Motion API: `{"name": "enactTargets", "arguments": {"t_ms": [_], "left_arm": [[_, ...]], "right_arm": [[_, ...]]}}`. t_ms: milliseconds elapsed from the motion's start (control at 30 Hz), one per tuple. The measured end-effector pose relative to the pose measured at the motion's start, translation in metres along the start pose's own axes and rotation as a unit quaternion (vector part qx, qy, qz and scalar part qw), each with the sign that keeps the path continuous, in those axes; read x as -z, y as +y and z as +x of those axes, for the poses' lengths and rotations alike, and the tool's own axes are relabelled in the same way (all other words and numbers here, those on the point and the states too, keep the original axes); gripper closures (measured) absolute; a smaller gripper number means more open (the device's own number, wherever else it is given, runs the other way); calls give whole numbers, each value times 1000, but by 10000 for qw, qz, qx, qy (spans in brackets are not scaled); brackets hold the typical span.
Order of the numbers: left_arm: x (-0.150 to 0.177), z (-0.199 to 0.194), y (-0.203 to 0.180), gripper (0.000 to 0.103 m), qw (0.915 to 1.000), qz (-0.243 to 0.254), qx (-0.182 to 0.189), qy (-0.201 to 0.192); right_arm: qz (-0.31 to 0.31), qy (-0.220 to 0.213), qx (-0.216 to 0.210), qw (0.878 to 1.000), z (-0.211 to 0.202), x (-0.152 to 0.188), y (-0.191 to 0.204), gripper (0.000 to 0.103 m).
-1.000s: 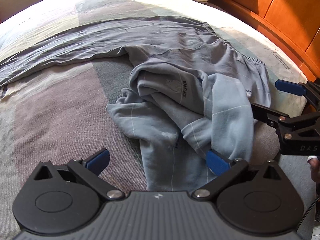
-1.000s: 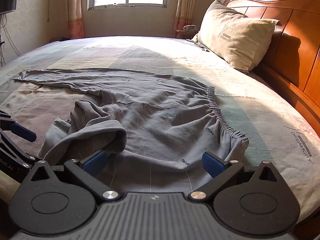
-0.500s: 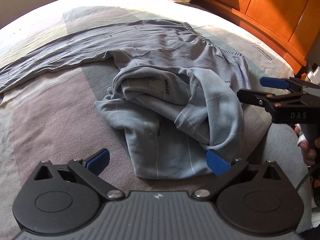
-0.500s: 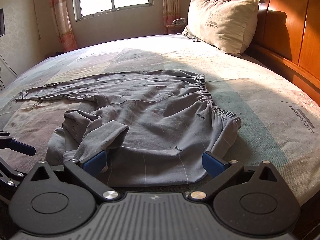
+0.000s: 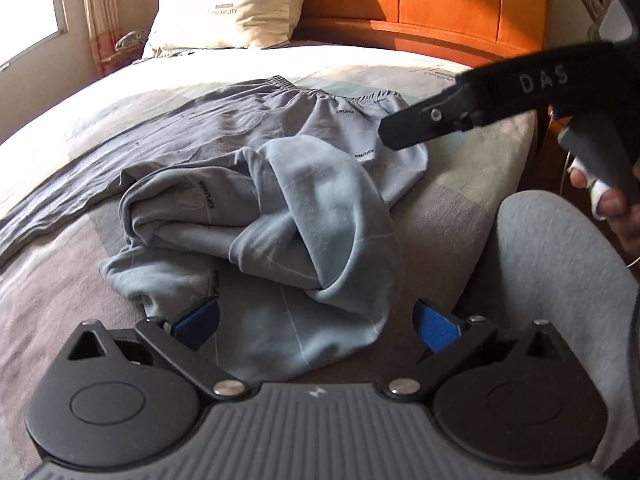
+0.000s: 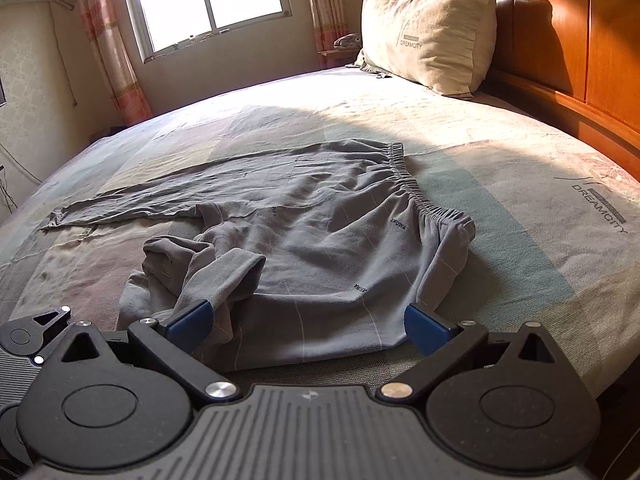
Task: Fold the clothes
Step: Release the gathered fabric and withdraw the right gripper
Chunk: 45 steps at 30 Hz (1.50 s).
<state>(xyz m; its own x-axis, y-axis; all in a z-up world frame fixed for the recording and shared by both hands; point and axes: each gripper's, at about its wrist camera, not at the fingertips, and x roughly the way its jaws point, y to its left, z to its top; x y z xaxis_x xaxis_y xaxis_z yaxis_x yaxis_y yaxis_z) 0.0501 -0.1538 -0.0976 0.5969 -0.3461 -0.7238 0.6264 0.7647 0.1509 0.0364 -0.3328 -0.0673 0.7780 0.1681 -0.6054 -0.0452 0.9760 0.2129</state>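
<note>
Grey trousers [image 6: 320, 240] (one leg bunched) near bed edge [image 6: 400, 372]; left tongs [image 5: 316, 326], right tongs [image 6: 306, 326] wide, empty.

The pillow [image 6: 430, 32] and the bed sheet [image 6: 599, 203] both say "DREAMCITY". The right gripper [image 5: 404, 136] says "DAS". The pants' [image 6: 320, 240] small print is unclear.

Grey trousers [image 5: 304, 216] bunched mid-frame on the bed [image 5: 72, 280].
Left gripper [image 5: 316, 324] gapes at bottom; right gripper [image 5: 404, 132] enters from upper right.
</note>
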Motion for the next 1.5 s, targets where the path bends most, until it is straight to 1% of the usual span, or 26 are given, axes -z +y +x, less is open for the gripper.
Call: {"name": "enactTargets", "arguments": {"t_ms": [33, 100, 200, 267, 500, 567, 633, 700, 800, 867, 900, 967, 1067, 1100, 1200, 1333, 1400, 1433, 1500], "left_arm": [[1, 1, -4, 1, 9996, 190, -189, -5], [4, -1, -5, 1, 9977, 434, -509, -142], [6, -7, 4, 1, 9924, 643, -1043, -117], [7, -11, 9, 1, 9882, 881, -1252, -70], [0, -10, 0, 1, 9897, 1104, -902, -153], [-3, -1, -6, 1, 9920, 978, -783, -142], [-5, 5, -8, 1, 9931, 752, -872, -224], [-7, 9, -5, 1, 9919, 585, -1113, -158], [-5, 4, 5, 0, 9862, 553, -1559, -105], [-2, -2, 15, 0, 9764, 602, -2072, -25], [0, -6, 22, 0, 9728, 614, -2234, 8], [3, -14, 36, 0, 9656, 486, -2553, 28], [6, -28, 52, 0, 9562, 316, -2910, -7], [6, -31, 55, 0, 9574, 262, -2876, -55], [7, -38, 55, 1, 9721, 187, -2310, -355], [7, -23, 44, 1, 9759, 528, -2087, -346], [5, -12, 40, 1, 9792, 551, -1923, -348], [5, -7, 39, 1, 9789, 573, -1932, -343], [5, 7, 39, 1, 9773, 655, -2005, -197]], "right_arm": [[21, -8, 13, 10000, -2, 0, -2, 0], [28, -11, 78, 10000, -5, 1, -5, 0], [129, 5, 145, 9998, -6, 3, -12, 0], [218, 23, 176, 9996, -6, 4, -17, 0], [442, 22, 70, 9990, -4, 3, -19, 0], [400, 24, 28, 9992, -4, 3, -16, 0], [343, 24, 18, 9994, -4, 2, -13, 0], [311, 6, 40, 9995, -6, 2, -12, 0], [286, -6, 19, 9996, -8, 2, -10, 0], [253, -15, -4, 9997, -8, 2, -8, 0], [236, -17, -20, 9997, -8, 2, -7, 0], [196, -1, -80, 9998, -7, 2, -4, 0], [160, 26, -144, 9998, -4, 2, 0, 0], [148, 39, -171, 9997, -3, 2, 2, 0], [90, 135, -298, 9994, 2, 2, 8, 0], [-61, 399, -562, 9976, 13, 3, 21, 0], [-124, 532, -668, 9963, 17, 4, 27, 0], [-155, 542, -682, 9961, 17, 5, 29, 0], [-217, 559, -702, 9957, 16, 6, 33, 0]]}}
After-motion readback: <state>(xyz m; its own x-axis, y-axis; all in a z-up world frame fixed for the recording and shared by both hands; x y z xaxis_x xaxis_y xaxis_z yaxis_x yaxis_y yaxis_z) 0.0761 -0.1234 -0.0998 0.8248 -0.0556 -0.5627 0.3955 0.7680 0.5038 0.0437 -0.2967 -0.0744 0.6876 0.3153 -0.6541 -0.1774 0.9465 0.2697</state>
